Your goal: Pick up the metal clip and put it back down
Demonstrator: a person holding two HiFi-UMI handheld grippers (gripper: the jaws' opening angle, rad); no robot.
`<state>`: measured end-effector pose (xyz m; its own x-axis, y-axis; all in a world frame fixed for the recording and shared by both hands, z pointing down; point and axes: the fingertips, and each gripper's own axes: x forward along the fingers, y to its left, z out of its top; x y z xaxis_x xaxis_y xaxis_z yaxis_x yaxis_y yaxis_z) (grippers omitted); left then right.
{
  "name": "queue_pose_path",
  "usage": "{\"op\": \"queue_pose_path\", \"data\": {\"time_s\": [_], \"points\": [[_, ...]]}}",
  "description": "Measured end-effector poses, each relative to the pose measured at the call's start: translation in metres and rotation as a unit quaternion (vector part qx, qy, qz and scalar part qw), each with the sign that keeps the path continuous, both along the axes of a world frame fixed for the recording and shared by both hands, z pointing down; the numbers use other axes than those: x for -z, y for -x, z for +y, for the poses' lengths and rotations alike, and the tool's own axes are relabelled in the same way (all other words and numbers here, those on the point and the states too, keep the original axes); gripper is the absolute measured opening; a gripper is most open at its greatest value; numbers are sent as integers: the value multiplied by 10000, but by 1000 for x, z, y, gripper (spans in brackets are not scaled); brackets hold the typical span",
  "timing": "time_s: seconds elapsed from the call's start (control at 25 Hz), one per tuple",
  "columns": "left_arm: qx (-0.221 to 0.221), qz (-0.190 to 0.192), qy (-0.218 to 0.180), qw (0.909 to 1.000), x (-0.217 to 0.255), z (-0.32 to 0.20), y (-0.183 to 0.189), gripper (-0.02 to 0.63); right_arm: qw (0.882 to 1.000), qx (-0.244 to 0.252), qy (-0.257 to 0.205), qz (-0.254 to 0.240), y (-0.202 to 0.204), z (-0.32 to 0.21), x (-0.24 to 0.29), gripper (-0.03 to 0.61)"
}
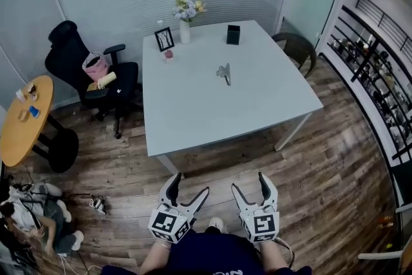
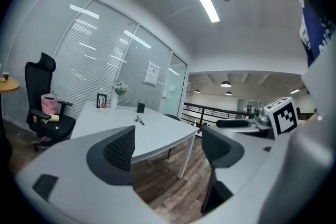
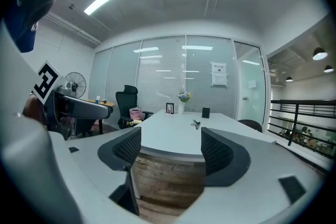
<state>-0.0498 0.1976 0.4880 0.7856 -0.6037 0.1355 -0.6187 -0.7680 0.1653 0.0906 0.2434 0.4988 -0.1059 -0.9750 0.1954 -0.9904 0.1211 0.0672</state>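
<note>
Left gripper and right gripper are held side by side above the wooden floor, short of the white table. Both sets of jaws stand apart with nothing between them. The metal clip lies on the tabletop near its centre, well apart from both grippers. Beyond it, at the far edge: a black box (contents not discernible) and a white vase holding flowers, a picture frame just beside it. A pink bag sits on the office chair.
</note>
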Motion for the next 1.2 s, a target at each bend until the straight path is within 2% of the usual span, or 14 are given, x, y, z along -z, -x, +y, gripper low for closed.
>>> {"op": "queue_pose_path", "data": {"time_s": [0.24, 0.64, 0.96, 1.2], "points": [[68, -132, 14, 9999, -3, -16, -25, 394, 10000, 31, 26, -84, -27, -16, -3, 357], [-169, -305, -66, 9994, -8, -58, -49, 393, 9998, -51, 116, -125, -45, -57, -9, 354], [-316, -226, 20, 9992, -15, -138, -64, 393, 9995, -116, 282, -22, -53, -127, -16, 350], [-638, -329, 29, 9974, -14, -202, -79, 393, 9988, -290, 352, 158, -62, -190, -16, 341]]}}
